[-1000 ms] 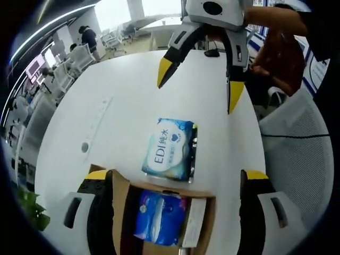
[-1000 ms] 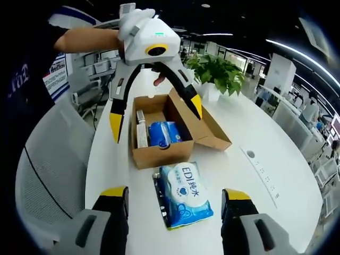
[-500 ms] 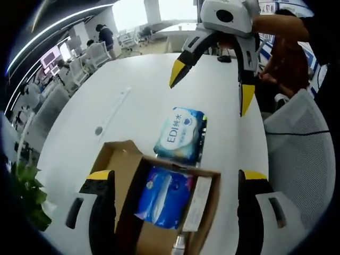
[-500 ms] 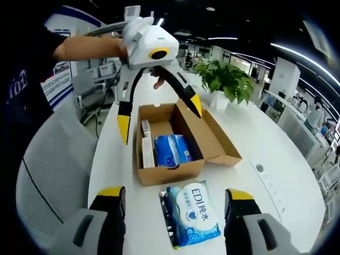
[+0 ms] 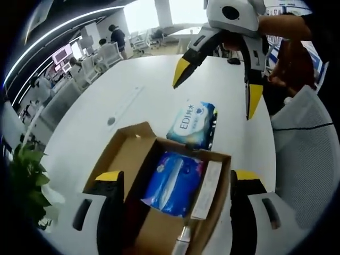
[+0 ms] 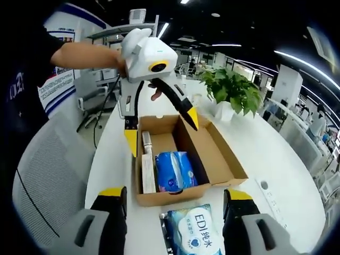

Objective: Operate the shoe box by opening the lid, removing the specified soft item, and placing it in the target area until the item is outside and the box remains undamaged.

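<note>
Two grippers, left (image 6: 159, 127) and right (image 5: 215, 90), hang spread and empty over your open box (image 6: 183, 159). One wipes pack (image 6: 195, 235) lies on the table (image 5: 95, 127) just beside the box; a blue pack (image 6: 174, 171) remains inside, likely your next pick.

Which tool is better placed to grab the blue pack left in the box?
Left, probably. The left tool hangs open right above the open box, either side of the blue pack. The right tool is open over the wipes pack on the table.
</note>
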{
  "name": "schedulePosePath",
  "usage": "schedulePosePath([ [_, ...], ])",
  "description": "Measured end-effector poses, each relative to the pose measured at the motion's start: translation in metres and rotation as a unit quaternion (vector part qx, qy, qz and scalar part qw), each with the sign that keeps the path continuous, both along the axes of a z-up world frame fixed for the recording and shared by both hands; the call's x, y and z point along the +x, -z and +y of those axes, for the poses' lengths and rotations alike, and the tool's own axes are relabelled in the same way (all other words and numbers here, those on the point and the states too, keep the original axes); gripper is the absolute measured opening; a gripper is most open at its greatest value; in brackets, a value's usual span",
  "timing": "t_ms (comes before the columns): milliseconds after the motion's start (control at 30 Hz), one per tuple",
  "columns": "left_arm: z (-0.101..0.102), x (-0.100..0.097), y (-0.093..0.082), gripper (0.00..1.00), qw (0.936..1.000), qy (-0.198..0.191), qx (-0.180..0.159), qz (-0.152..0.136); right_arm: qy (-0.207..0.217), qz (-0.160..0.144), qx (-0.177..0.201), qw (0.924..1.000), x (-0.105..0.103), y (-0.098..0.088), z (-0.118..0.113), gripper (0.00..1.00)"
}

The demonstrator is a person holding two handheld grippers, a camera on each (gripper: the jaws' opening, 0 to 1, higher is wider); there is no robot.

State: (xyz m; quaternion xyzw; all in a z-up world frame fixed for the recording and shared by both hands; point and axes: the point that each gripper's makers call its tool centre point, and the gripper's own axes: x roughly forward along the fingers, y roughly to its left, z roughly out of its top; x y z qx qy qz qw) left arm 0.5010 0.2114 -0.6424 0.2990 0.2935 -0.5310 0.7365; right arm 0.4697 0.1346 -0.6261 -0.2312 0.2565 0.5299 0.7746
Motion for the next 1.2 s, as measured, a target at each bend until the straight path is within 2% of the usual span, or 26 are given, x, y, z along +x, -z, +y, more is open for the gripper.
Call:
schedulePosePath([
  [167, 0.009, 0.002, 0.007, 0.70, 0.9999, -0.009, -0.001, -0.008, 0.004, -0.009, -0.005, 0.9999, 0.006, 0.007, 0.009, 0.68],
  [367, 0.022, 0.007, 0.017, 0.61, 0.9998, -0.014, 0.006, -0.015, 0.006, -0.024, -0.011, 0.9996, 0.013, 0.015, 0.019, 0.57],
  [500, 0.026, 0.012, 0.020, 0.53, 0.9994, -0.015, 0.006, -0.032, 0.014, -0.029, -0.022, 0.9993, 0.019, 0.024, 0.023, 0.50],
  [800, 0.027, 0.021, 0.031, 0.45, 0.9993, -0.019, 0.000, -0.033, 0.013, -0.033, -0.032, 0.9989, 0.024, 0.044, 0.036, 0.41],
  [933, 0.026, 0.022, 0.037, 0.43, 0.9992, -0.022, -0.004, -0.033, 0.025, -0.050, -0.037, 0.9978, 0.032, 0.050, 0.040, 0.34],
  [1033, 0.028, 0.024, 0.049, 0.39, 0.9993, -0.015, 0.003, -0.033, 0.029, -0.061, -0.043, 0.9968, 0.038, 0.054, 0.043, 0.29],
  [1200, 0.031, 0.030, 0.060, 0.32, 0.9993, -0.019, 0.008, -0.030, 0.042, -0.053, -0.050, 0.9965, 0.045, 0.063, 0.045, 0.22],
])
